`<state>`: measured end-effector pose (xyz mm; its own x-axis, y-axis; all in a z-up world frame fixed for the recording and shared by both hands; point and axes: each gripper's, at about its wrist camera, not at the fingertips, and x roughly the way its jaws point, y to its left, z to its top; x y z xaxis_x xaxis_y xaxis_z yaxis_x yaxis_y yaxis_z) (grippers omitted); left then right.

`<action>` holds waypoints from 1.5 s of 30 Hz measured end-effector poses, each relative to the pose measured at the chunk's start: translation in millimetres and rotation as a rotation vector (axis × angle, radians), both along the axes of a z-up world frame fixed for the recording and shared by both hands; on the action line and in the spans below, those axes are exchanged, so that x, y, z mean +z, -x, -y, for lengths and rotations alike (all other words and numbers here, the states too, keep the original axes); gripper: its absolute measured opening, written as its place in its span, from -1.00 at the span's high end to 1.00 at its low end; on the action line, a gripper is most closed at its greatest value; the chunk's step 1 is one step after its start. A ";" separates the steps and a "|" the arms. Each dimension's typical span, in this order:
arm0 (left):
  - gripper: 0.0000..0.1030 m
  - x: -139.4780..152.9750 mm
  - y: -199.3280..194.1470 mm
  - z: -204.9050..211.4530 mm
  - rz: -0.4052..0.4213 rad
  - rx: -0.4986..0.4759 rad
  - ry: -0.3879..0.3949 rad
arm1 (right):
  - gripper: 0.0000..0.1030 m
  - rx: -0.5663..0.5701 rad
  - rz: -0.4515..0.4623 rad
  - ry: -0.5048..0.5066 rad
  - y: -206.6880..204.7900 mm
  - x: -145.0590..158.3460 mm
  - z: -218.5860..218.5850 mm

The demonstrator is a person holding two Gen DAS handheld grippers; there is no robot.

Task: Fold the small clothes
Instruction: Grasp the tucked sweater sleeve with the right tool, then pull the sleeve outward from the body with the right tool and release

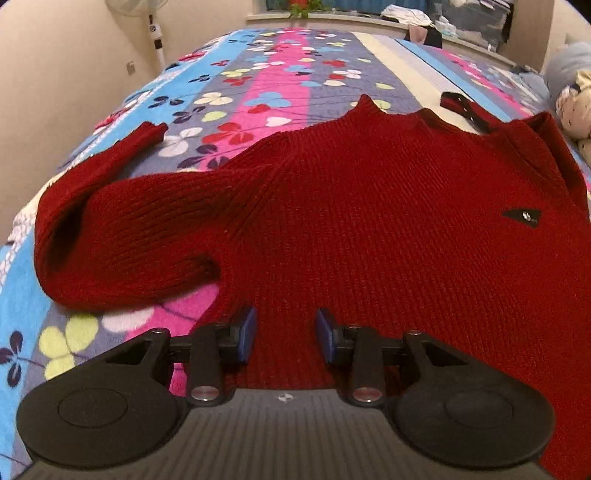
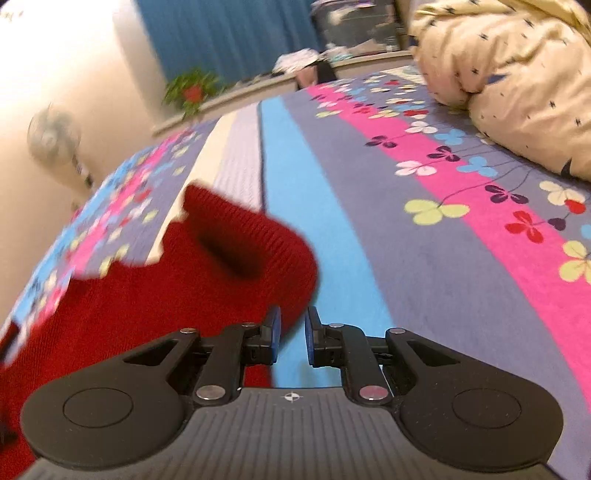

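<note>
Left wrist view: red knit sweater (image 1: pixel 369 221) spread front-up on the bed (image 1: pixel 280 66), filling the frame from 9 to 3 o'clock; hem nearest the camera, at 6 o'clock.
Left hand-held gripper (image 1: pixel 285 334): spread, nothing between the blue pads (image 1: pixel 247 332); hovering over or resting on the hem, contact not clear.
Left sleeve (image 1: pixel 122 229): bent back on itself at 9 o'clock, cuff (image 1: pixel 153 131) lying out toward 10 o'clock on the floral blanket.
Collar (image 1: pixel 369 107): at 12 o'clock, standing slightly proud; dark logo patch (image 1: pixel 522 218) at 3 o'clock.
Right wrist view: motion-blurred; red cuff opening (image 2: pixel 236 243) at 10 o'clock, just ahead of the fingertips.
Right hand-held gripper (image 2: pixel 293 338): slightly parted, pinching nothing; sweater edge just beside the left pad (image 2: pixel 275 332), blue blanket stripe showing through the gap.
Surroundings: cream quilt (image 2: pixel 517 81) at 1 o'clock, well apart from the sweater; standing fan (image 1: pixel 157 33) by the wall.
Step in hand, judged: getting a hold on sleeve and hem before the first fold, nothing folded yet.
Doing it well: take both layers of the thick knit deep between the pads, not just the ribbed edge; straighten the doubled sleeve first; carry each sleeve across the chest toward 12 o'clock; keep both holds level so the body stays flat.
Risk: loose knit stretching or slipping from a shallow pinch.
</note>
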<state>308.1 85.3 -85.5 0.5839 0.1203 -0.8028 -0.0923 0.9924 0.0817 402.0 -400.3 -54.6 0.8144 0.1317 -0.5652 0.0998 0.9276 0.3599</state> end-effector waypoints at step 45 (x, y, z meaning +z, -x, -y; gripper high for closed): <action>0.10 8.2 -5.0 -6.4 -0.038 0.042 0.117 | -0.03 0.358 0.077 -0.372 19.3 15.4 -107.5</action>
